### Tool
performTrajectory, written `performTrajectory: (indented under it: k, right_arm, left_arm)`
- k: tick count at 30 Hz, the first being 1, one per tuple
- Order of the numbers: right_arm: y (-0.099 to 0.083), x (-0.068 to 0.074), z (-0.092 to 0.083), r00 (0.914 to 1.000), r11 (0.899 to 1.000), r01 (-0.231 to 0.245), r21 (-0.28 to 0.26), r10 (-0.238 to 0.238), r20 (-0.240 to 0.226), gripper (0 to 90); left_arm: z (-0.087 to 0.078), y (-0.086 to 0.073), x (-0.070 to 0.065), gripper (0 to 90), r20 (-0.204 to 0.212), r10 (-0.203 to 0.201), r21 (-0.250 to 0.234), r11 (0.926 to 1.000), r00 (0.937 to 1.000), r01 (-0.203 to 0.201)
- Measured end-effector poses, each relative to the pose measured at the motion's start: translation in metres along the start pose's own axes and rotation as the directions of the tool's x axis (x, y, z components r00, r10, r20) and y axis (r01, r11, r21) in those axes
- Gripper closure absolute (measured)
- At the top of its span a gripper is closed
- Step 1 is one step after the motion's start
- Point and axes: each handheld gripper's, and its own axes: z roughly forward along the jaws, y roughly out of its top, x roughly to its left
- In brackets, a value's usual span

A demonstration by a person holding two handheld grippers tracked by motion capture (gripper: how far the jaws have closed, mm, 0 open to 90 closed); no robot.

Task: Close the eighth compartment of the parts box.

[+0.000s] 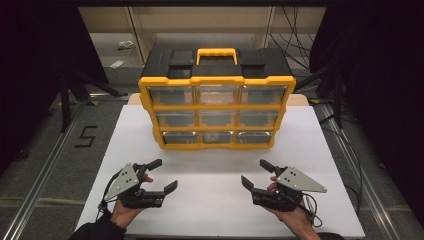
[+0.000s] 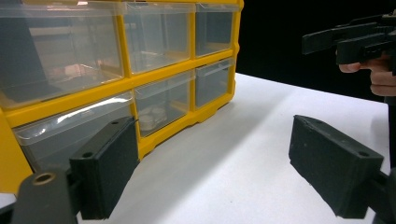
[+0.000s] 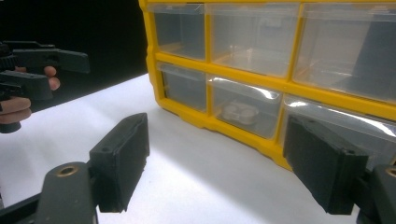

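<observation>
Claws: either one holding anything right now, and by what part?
Nothing is held. The left claw and right claw both stand open over the bare table, short of the yellow drawer cabinet.

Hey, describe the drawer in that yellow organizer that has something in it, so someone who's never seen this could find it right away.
On the white table stands a yellow and black drawer organizer with three rows of three clear drawers. Look at the bottom row and take the middle drawer. Unlike the drawers beside it, which look empty, it holds a few small pale round pieces.
</observation>
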Motion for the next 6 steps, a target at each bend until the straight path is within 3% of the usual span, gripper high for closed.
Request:
performTrajectory:
  k: [6]
  right_arm:
    - [0.0002,-0.0005,-0.0002,1.0000,1.000,0.000,-0.001,0.000,-0.001,23.6]
  left_arm:
    - [0.0012,-0.0003,-0.0004,15.6,-0.001,0.000,0.003,1.0000,1.0000,0.000]
